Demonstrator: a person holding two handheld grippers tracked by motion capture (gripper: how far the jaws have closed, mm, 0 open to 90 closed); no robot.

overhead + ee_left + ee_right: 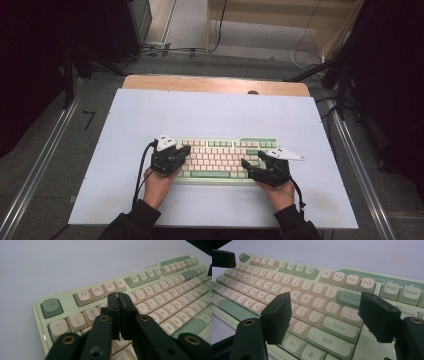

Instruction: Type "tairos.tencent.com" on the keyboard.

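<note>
We hold our left gripper (183,150) with its jaws pressed together, our right gripper (252,164) with its jaws spread wide, forearms reaching forward.

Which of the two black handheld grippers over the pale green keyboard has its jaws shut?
The left gripper, above the keyboard's number row: its jaws meet flat, while the right gripper stands wide apart near Enter.

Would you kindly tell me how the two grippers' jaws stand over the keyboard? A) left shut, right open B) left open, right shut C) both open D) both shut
A: the left gripper has its jaws pressed together above the keyboard, while the right gripper holds its jaws wide apart.
</note>
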